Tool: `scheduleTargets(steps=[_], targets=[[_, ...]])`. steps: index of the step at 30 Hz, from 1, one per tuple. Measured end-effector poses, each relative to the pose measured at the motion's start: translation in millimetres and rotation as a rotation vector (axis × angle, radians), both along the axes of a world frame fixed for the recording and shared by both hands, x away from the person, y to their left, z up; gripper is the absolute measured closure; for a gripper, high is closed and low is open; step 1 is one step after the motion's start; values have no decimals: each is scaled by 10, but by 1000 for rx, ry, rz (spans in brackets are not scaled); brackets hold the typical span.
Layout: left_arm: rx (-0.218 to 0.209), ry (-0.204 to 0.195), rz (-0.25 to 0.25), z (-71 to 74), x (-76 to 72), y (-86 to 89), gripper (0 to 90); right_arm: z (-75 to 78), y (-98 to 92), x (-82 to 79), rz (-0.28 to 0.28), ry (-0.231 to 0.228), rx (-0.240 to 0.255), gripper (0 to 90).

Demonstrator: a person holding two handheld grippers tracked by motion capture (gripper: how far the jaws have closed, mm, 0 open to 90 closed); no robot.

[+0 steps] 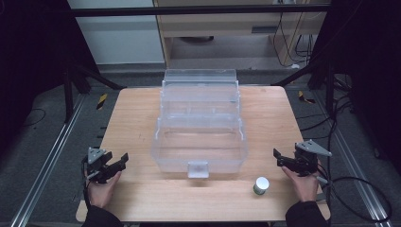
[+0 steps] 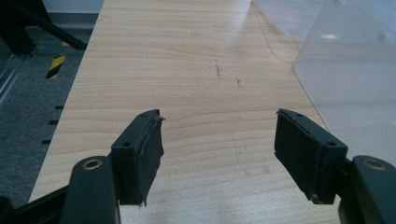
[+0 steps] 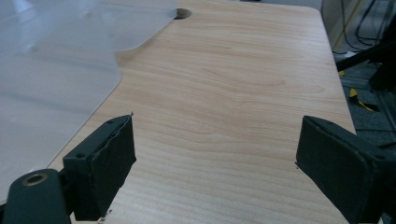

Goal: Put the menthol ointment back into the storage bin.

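Centrally, clear tiered box (image 1: 199, 127) runs lengthwise away, latch (image 1: 197, 169) facing the person.

A clear plastic tiered box (image 1: 200, 125) stands open at the table's centre; a small grey-green, white-topped cylinder (image 1: 260, 185) stands upright at its 5 o'clock, apart
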State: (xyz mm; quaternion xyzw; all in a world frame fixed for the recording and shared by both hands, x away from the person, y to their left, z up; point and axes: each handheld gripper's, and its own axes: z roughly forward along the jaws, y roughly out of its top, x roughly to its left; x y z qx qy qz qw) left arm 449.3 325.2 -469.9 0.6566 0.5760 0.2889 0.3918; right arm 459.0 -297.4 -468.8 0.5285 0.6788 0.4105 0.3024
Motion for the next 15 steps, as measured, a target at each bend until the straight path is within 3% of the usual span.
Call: scheduleTargets(steps=[6,11,15], targets=[[6,-5,-9,6,-11,7,335,48,6,-23,64,18,2,158],[6,0,-10,-4,1,16,342,82,59,10,118,39,-78,210],[18,27,-28,-41,29,-6,351,146,83,3,145,25,-77,244]])
